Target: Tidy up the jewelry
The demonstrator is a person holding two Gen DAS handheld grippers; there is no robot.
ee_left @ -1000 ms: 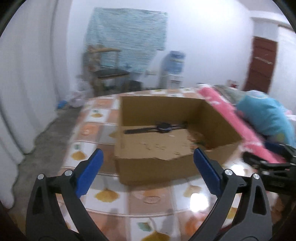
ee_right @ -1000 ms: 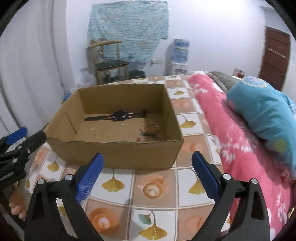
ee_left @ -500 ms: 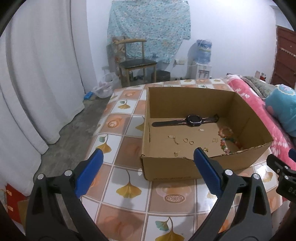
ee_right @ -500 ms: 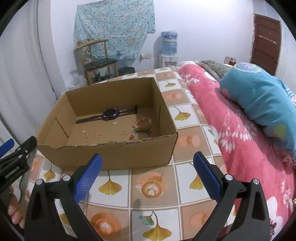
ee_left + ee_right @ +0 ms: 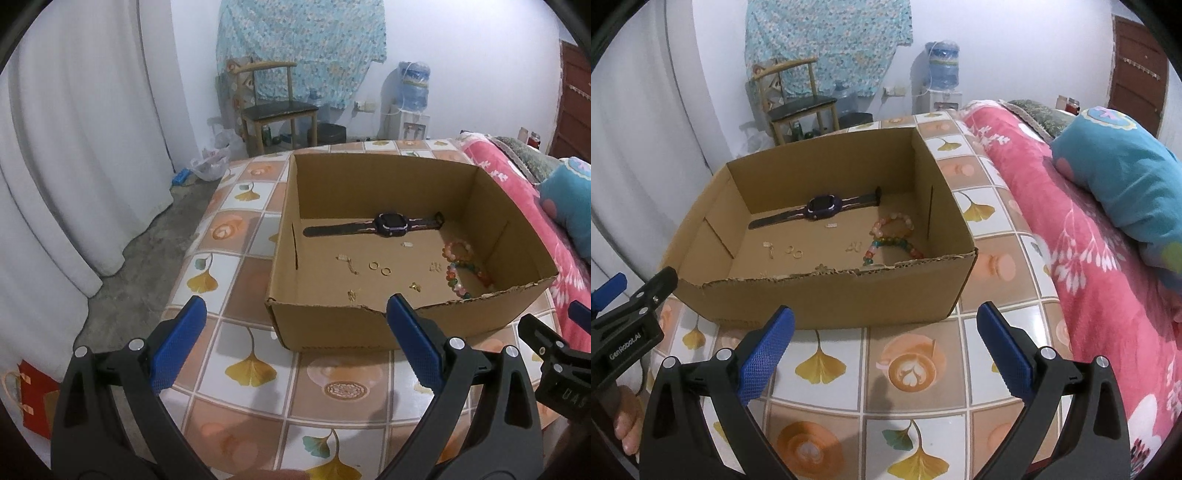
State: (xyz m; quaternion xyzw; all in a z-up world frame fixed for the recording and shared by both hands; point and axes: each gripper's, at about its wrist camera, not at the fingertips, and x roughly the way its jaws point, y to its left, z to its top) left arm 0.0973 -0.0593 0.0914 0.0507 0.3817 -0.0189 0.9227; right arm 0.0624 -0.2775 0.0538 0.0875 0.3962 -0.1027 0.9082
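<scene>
Several pieces of jewelry lie loose on the floor of the cardboard box (image 5: 376, 325), mid-frame: a watch (image 5: 391, 223) toward the back wall, two beaded bracelets (image 5: 461, 266) at right, two small gold rings (image 5: 379, 267) near the centre. I judge the rings light, slick and fiddly; the watch strap looks the easiest hold. My left gripper (image 5: 293, 349) and right gripper (image 5: 886, 350) both hang wide and empty, low in frame, over the tiled tablecloth (image 5: 820, 369).

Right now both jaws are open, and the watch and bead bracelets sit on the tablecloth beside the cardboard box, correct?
Not quite. The watch and bead bracelets lie inside the cardboard box, not beside it; the right wrist view shows this. Both jaws are open.
</scene>
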